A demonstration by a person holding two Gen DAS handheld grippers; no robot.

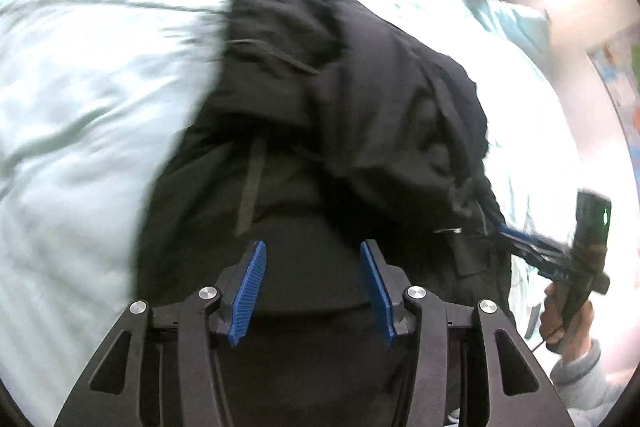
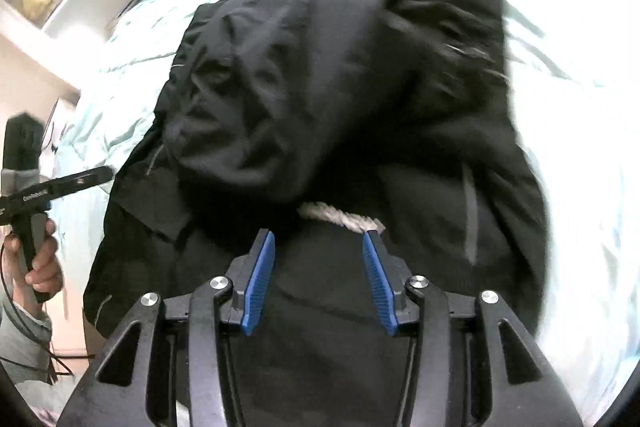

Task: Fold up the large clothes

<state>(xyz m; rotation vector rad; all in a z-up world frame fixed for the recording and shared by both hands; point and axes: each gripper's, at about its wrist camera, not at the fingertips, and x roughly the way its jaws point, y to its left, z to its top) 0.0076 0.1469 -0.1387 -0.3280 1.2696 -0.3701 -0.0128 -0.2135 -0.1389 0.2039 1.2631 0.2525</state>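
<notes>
While the pale mint bedsheet [image 1: 80, 155] fills the outer field of both views, a black jacket [image 1: 320, 99] lies bunched on the bed across the centre of each. In the left wrist view the jacket runs from about 11 o'clock near the top down to 6 o'clock, passing beneath the left tool [image 1: 313, 287], whose blue pads [image 1: 250, 291] stand spread with only dark fabric showing between them; nothing is pinched. A grey zipper strip [image 1: 252, 187] sits just ahead of that tool, at 12 o'clock from its tips. At 3 to 4 o'clock in the same view the right tool [image 1: 508, 233] reaches in from the edge, its tips at the jacket's right hem; blur hides whether they touch the cloth, and from here I cannot tell how they stand.

Seen from the right wrist, the jacket [image 2: 328, 87] again takes the middle, its crumpled hood-like mound [image 2: 248, 99] at 11 o'clock from the right tool [image 2: 319, 279]. That tool's blue pads [image 2: 380, 283] are spread over the lower cloth, gripping nothing. A whitish fleecy collar edge [image 2: 344, 217] lies just ahead of the tips, touching the right pad's end. At 9 o'clock the left tool [image 2: 106, 173] appears, held by the left hand [image 2: 40, 259], its tips just beside the jacket's left border.
</notes>
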